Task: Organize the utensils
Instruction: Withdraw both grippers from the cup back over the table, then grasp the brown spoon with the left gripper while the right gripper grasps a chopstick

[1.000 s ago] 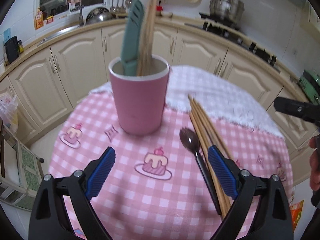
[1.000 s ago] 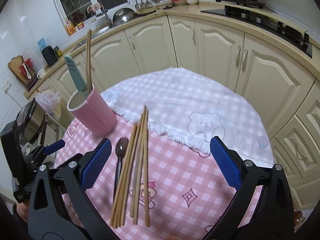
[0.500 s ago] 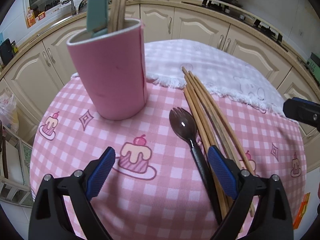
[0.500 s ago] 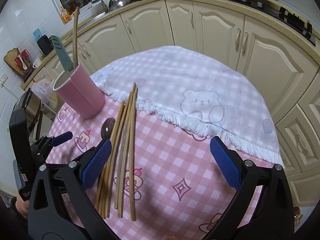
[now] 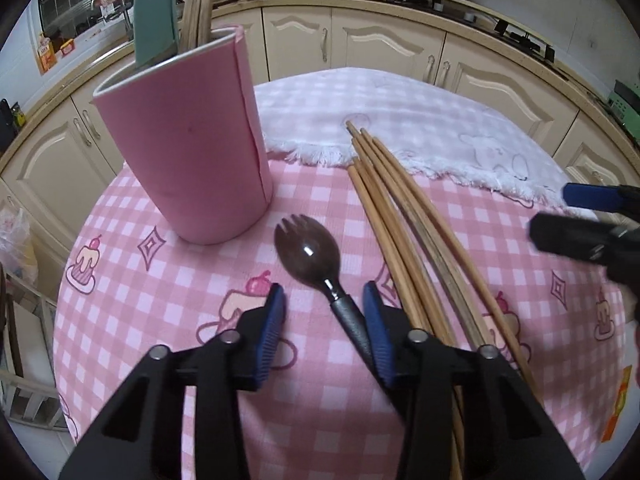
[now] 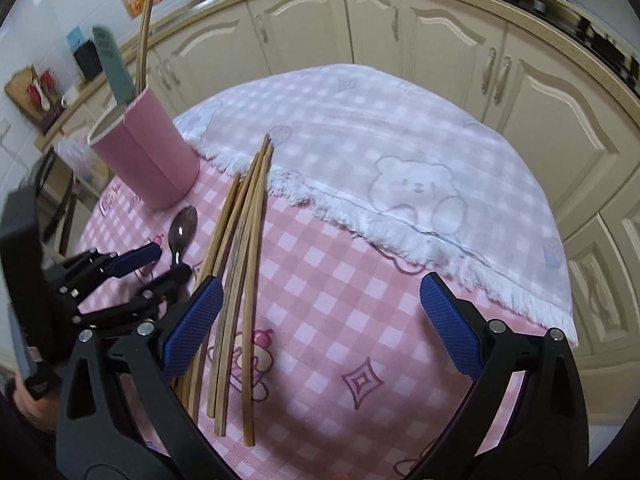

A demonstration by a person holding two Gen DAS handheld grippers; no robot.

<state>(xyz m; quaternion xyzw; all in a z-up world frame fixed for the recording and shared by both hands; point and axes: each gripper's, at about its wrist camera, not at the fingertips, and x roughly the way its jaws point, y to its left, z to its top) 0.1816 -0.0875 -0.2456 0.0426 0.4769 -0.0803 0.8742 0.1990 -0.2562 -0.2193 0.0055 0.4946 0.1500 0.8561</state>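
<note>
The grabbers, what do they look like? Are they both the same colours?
Yes, both match. The left gripper and the right gripper each have two chunky black plastic arms, joined with round silver bolts. Each finger ends in a bright blue pad with a bumpy, ribbed surface. No cables or sleeves are visible.

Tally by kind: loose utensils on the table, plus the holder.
Chopsticks: 6 (overlapping, best count)
Spork: 1
Cup: 1
Total: 8
</note>
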